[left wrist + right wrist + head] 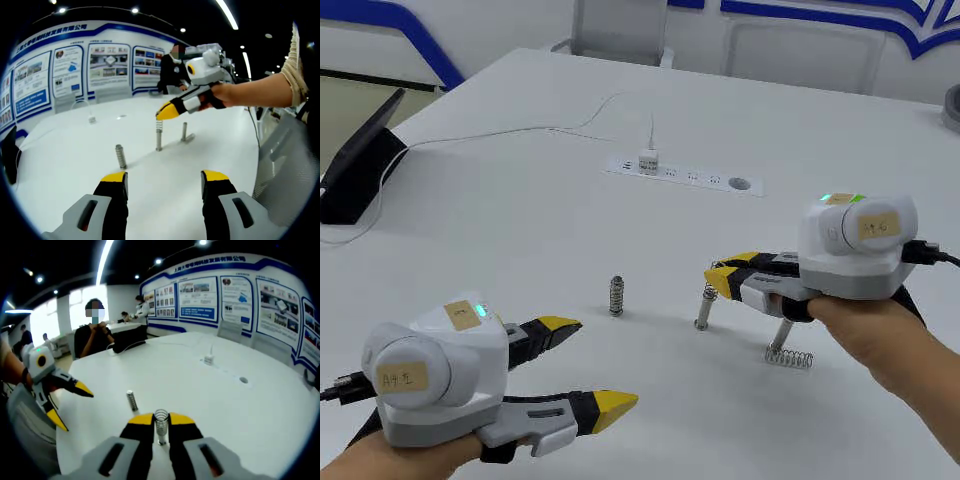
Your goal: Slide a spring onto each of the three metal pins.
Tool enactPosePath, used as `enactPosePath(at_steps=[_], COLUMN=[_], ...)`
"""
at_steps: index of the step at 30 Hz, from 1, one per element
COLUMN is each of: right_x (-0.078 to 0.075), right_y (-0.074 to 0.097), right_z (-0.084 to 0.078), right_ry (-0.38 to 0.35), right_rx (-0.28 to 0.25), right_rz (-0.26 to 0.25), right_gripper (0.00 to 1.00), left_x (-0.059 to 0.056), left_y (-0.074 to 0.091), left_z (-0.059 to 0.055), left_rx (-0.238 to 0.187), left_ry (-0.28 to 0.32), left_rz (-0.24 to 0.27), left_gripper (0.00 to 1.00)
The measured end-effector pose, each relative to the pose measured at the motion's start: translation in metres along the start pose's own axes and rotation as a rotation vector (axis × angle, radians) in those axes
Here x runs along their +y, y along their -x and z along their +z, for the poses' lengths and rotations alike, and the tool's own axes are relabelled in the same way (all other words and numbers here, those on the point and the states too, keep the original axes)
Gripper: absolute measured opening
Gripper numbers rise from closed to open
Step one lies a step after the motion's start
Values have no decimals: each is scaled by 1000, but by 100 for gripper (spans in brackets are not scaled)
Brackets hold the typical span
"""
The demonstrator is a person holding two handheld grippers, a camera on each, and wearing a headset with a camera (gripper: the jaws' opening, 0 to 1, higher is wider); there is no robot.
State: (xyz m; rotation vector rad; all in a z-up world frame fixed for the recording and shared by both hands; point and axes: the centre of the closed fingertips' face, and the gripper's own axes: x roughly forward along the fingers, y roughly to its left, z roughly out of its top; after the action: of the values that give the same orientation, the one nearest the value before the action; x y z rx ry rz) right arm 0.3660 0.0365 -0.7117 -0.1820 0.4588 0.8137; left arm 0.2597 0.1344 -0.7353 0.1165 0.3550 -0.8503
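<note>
Three metal pins stand on the white table (pixel 520 220). The left pin (pixel 616 295) carries a spring, and it is also in the left gripper view (pixel 120 156) and the right gripper view (pixel 132 400). My right gripper (pixel 720 280) is shut on a spring (pixel 161 421) at the top of the middle pin (pixel 705 310), as the left gripper view (pixel 159 135) also shows. The right pin (pixel 780 335) is bare, with a loose spring (pixel 788 356) lying at its base. My left gripper (pixel 588 363) stands open near the table's front edge, apart from the pins, its jaws holding nothing (pixel 165 176).
A power strip (pixel 682 172) with a plugged-in charger and a white cable lies at the table's middle rear. A black tablet (pixel 355 160) leans at the left edge. Chairs stand behind the table. People sit at another table in the background.
</note>
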Motion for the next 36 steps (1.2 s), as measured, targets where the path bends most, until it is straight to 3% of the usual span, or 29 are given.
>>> enactPosePath(at_steps=[36], right_x=[1], right_y=[-21], right_z=[-38], right_ry=[-6], right_rx=[82], right_rz=[1], right_gripper=[12], left_x=[2], left_y=[2], left_z=[2], left_rx=[1], left_ry=[-1], left_rz=[11], left_gripper=[59])
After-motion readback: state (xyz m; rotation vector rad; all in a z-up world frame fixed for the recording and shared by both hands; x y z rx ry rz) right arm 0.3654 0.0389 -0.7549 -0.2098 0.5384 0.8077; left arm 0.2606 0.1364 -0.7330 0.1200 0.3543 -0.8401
